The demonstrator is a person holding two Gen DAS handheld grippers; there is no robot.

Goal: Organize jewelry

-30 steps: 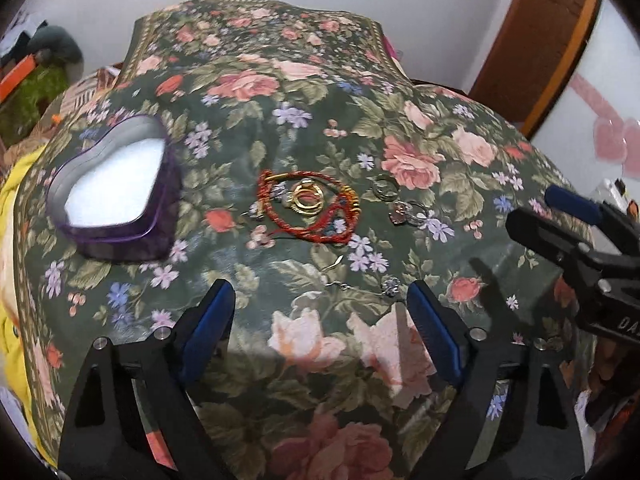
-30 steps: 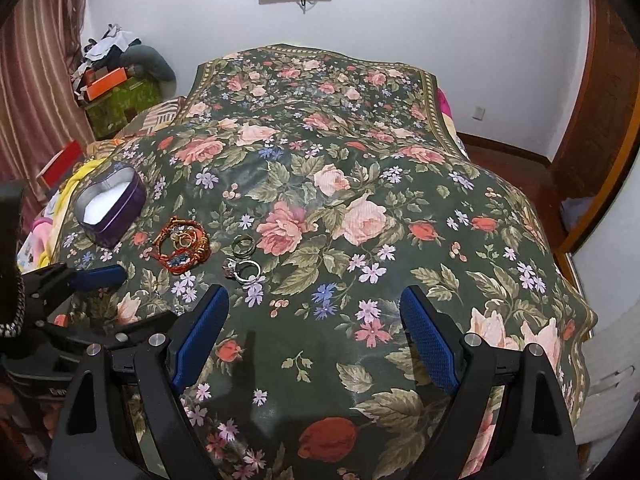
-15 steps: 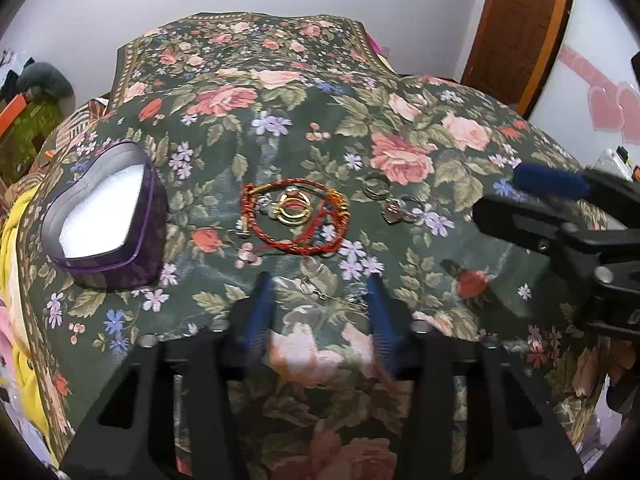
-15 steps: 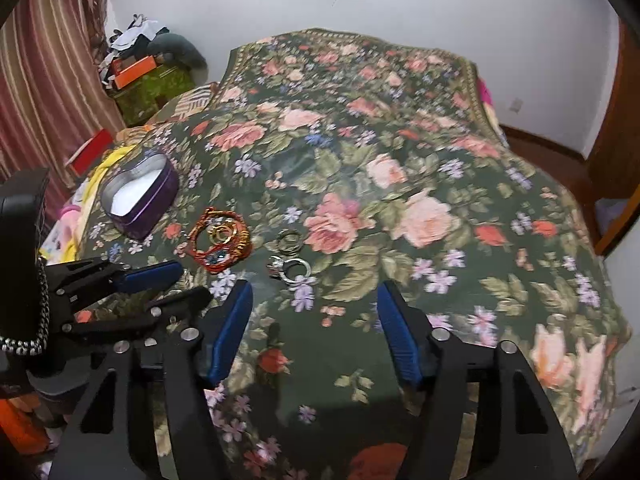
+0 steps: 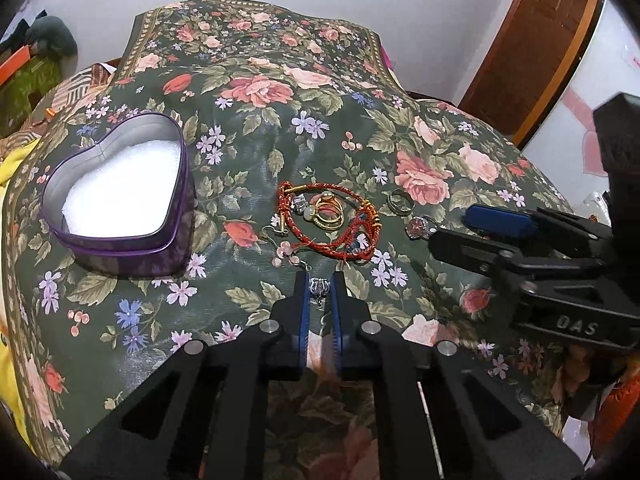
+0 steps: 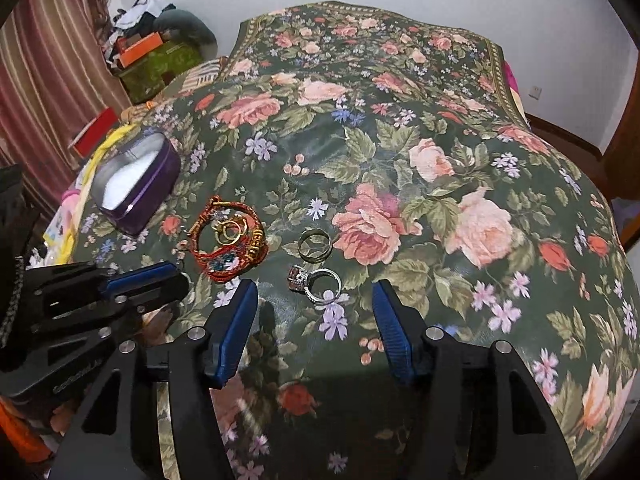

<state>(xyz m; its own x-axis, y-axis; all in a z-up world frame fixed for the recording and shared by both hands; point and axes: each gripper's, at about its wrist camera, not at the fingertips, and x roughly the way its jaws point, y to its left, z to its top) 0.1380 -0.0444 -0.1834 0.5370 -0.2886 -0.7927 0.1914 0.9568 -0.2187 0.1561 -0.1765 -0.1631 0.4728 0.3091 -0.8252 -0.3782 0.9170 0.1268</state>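
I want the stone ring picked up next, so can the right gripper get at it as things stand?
Probably yes. The right gripper is open, and the stone ring lies flat on the bedspread just ahead of its fingertips, nothing over it; the plain band lies apart.

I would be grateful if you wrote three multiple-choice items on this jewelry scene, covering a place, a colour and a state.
1. Where do the gold rings lie?
A. inside the heart-shaped tin
B. within the loop of the red cord bracelet
C. between the right gripper's fingers

2. What colour is the outer wall of the heart-shaped tin?
A. purple
B. yellow
C. white

3. What is the left gripper doing?
A. standing wide open over bare cloth
B. closed on a small silver earring
C. holding the red cord bracelet

Answers:
1 B: the red cord bracelet encircles them on the floral bedspread.
2 A: its side is purple, only the lining is white.
3 B: its jaws have just been closing, and the small silver earring sits pinched between the fingers.
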